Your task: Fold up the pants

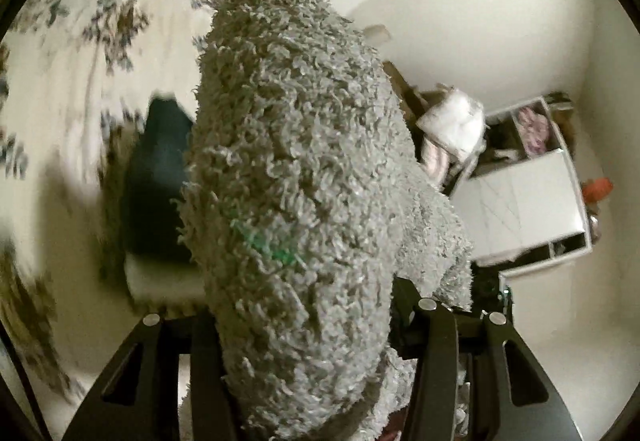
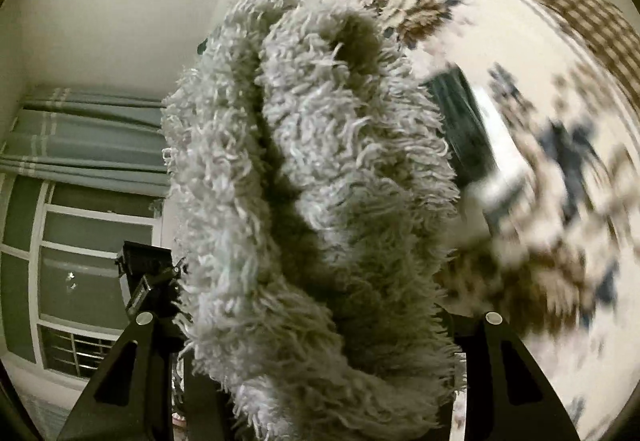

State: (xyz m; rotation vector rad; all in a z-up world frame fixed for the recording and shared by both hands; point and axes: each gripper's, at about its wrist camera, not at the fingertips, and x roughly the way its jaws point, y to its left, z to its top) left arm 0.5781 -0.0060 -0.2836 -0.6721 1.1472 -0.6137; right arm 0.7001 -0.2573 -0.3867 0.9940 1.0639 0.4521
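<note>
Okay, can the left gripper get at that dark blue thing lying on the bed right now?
Probably not as things stand. The left gripper is shut on the fuzzy grey pants, which fill its jaws and hang in front of the dark blue item on the floral bedspread.

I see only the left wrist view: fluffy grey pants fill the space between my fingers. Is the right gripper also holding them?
Observer: Yes. In the right wrist view the right gripper is shut on the grey pants, which bunch up between its fingers.
Operator: Is the cloth there one flat layer?
Observer: No, it shows two thick folds with a dark crease between them.
Operator: What lies behind the pants on that side?
Observer: A window with a grey curtain to the left, and the floral bedspread, blurred, to the right.
</note>
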